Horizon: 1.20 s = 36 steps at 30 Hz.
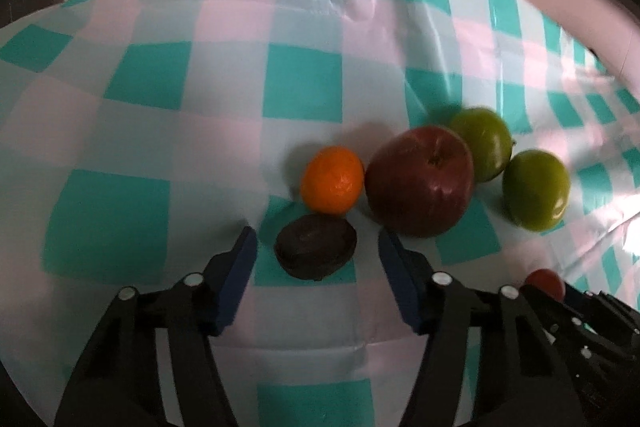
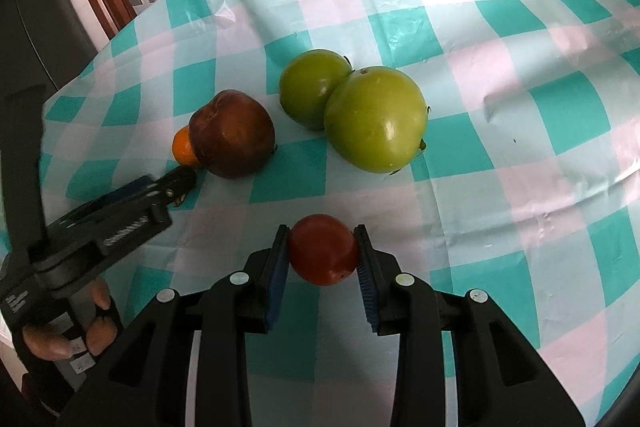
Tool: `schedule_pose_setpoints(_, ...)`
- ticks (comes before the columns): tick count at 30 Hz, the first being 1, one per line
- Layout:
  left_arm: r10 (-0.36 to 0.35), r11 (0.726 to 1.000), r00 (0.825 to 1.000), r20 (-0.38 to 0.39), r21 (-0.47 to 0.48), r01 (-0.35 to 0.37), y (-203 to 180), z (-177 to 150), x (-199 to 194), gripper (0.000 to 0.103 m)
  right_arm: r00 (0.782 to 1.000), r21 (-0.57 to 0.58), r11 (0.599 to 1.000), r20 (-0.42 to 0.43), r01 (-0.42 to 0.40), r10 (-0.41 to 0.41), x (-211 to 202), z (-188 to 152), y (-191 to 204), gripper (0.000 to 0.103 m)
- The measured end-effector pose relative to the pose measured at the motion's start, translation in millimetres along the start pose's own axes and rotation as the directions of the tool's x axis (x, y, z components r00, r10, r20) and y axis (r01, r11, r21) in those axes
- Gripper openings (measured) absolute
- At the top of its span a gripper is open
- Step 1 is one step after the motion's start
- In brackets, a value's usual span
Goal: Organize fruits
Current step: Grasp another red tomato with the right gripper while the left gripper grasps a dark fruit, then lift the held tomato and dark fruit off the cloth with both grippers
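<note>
Clamping a small red fruit [image 2: 323, 250] near the cluster, the right gripper [image 2: 322, 255] looks mid-sort, while the left gripper [image 1: 316, 247] brackets a dark brown fruit [image 1: 315, 251] unclenched, leaving mandarin [image 1: 332, 179], red apple [image 1: 420, 181] and two green fruits [image 2: 374, 119] seemingly unsorted.

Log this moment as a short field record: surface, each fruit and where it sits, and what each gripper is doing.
surface: checked tablecloth, teal, white and pink
red apple: on the cloth, beside the orange
green fruits: two, far one and near one, overlapping in the right wrist view
dark fruit: on the cloth, between the open fingers of the left gripper, no contact visible
small red fruit: clamped in the right gripper
</note>
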<state>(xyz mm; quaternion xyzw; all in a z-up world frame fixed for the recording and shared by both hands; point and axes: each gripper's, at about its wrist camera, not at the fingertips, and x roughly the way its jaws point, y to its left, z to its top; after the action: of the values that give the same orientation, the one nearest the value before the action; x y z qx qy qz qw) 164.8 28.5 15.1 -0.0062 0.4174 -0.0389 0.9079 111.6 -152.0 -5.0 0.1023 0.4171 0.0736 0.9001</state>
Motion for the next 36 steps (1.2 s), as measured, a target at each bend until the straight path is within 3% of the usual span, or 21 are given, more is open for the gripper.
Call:
schedule_pose_setpoints(2, -0.004, 1.000, 0.999, -0.043, 0.005, 0.004, 0, 0, 8, 0.043, 1.000, -0.002, 1.000, -0.003, -0.005, 0.005, 0, 0, 0, 0.033)
schedule_pose_setpoints(5, -0.017, 1.000, 0.999, -0.031, 0.003, 0.017, 3, -2, 5, 0.042, 1.000, 0.003, 1.000, -0.003, -0.012, 0.012, -1, 0, -1, 0.033)
schedule_pose_setpoints(10, -0.026, 0.998, 0.998, 0.049, -0.051, 0.028, 17, -19, -32, 0.042, 0.999, 0.018, 0.999, -0.001, -0.035, 0.035, -1, -1, -6, 0.033)
schedule_pose_setpoints(13, -0.099, 0.988, 0.993, 0.067, -0.116, 0.107, 20, -39, -59, 0.042, 0.999, 0.032, 0.998, 0.001, -0.051, 0.051, -2, -1, -9, 0.033)
schedule_pose_setpoints(20, -0.111, 0.990, 0.991, 0.074, -0.082, 0.117, 1, -98, -97, 0.042, 0.997, 0.053, 0.996, 0.005, -0.077, 0.076, -1, 0, -12, 0.033)
schedule_pose_setpoints(36, -0.111, 0.992, 0.993, 0.043, -0.061, 0.114, -1, -97, -90, 0.043, 0.985, 0.091, 0.980, 0.030, -0.175, 0.173, -1, 2, -18, 0.033)
